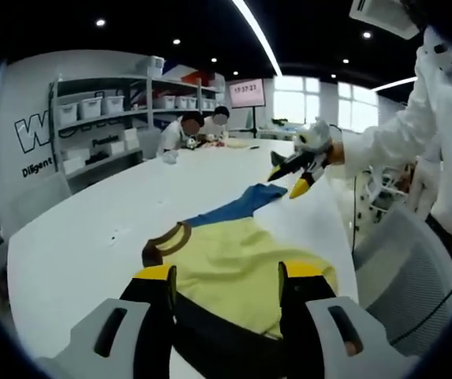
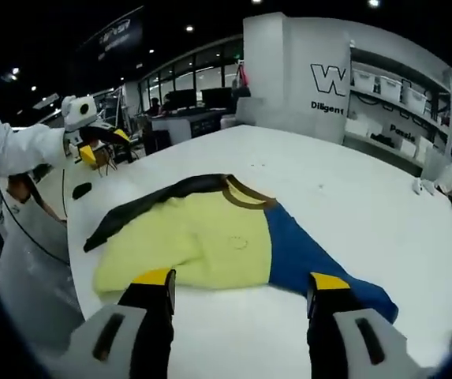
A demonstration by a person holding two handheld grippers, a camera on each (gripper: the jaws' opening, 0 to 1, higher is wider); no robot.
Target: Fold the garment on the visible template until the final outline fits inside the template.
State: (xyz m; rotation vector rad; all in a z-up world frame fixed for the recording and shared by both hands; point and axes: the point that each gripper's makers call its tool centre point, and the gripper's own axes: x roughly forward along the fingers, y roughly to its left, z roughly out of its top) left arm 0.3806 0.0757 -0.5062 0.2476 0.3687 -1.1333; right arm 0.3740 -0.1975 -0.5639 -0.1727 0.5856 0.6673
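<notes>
While both grippers hover wide, empty, garment (image 2: pixel 233 241) lies bunched ahead of right gripper (image 2: pixel 241 288); left gripper (image 1: pixel 226 276) risks grabbing doubled layers, blue sleeve (image 1: pixel 237 205) dragging toward table (image 1: pixel 84 245) edge.

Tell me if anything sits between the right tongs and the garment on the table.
Nothing visible does. In the right gripper view the open right tongs hang just short of the garment, with bare white table between and around them.
</notes>
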